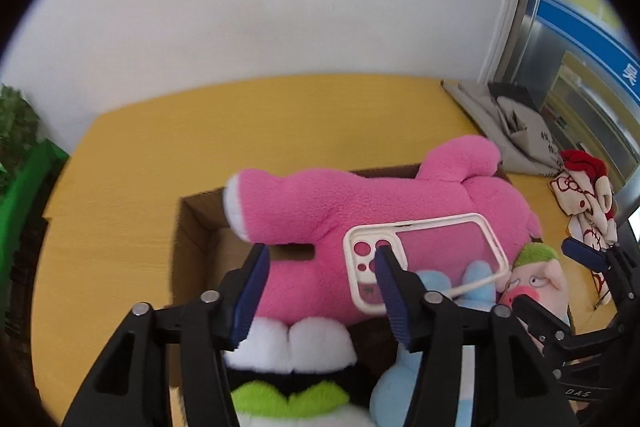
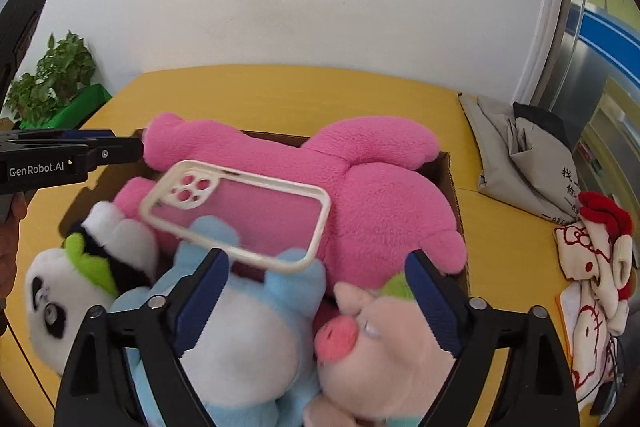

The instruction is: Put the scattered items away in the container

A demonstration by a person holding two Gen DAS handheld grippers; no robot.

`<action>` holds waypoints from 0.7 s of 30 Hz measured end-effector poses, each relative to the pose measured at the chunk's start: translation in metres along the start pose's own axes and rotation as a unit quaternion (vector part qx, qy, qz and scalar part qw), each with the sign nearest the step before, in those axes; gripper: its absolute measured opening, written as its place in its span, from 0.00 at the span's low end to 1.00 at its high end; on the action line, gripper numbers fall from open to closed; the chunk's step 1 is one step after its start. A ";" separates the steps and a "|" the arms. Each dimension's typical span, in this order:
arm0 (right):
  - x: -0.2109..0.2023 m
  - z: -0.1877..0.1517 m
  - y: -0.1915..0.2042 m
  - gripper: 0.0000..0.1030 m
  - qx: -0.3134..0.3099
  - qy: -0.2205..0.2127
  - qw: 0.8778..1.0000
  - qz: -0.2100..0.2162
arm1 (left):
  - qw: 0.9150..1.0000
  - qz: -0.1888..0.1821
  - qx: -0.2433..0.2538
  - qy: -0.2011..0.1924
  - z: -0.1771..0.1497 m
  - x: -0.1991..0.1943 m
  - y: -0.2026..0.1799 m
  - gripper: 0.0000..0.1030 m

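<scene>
Cardboard box (image 2: 451, 183) on yellow tabletop (image 2: 280, 95) is noted full: panda plush (image 2: 60, 303), blue plush (image 2: 240, 339), pink plush (image 2: 360, 195), pig plush (image 2: 380, 339), left to right. A phone case (image 2: 236, 215) is seen lying flat on top of the blue and pink plush, inside the box outline. Left tongs (image 1: 320, 267) are spread, nothing pinched; the case lies just beyond the right-hand pad, seemingly not gripped. Right tongs (image 2: 316, 271) are spread wide and empty, the case just ahead of them. The release is judged best finished by a straight withdrawal, the case rim not being snagged. Printed cloth (image 2: 592, 267) is left outside, at far right.
</scene>
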State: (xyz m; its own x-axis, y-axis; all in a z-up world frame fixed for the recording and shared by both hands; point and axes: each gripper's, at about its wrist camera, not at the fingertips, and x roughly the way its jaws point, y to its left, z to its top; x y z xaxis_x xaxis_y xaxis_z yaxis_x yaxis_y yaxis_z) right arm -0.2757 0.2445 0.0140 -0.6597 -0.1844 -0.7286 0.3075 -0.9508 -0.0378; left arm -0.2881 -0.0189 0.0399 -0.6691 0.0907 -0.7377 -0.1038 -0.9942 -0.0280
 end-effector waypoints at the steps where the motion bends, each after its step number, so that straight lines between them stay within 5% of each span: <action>1: -0.009 -0.004 0.002 0.95 -0.003 -0.008 1.000 0.000 | 1.000 0.005 0.000 -0.018 -0.007 -0.014 -0.002 0.69; 7: -0.061 -0.037 0.015 0.99 -0.003 -0.042 0.999 -0.004 | 0.996 0.008 -0.007 -0.089 -0.053 -0.091 -0.014 0.76; 17: -0.121 -0.089 0.037 0.99 -0.005 -0.067 0.998 -0.009 | 0.988 0.040 -0.065 -0.133 -0.129 -0.148 -0.013 0.76; 21: -0.137 -0.104 0.036 0.99 -0.005 -0.073 0.997 -0.020 | 0.987 0.060 -0.049 -0.143 -0.146 -0.161 -0.021 0.77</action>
State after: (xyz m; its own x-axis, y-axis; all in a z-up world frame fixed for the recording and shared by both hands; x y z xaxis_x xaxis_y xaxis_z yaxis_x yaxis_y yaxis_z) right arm -0.1033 0.2616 0.0413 -0.7639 -0.1821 -0.6191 0.2856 -0.9557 -0.0713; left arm -0.0705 -0.0212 0.0611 -0.8538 -0.0295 -0.5197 0.0515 -0.9983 -0.0278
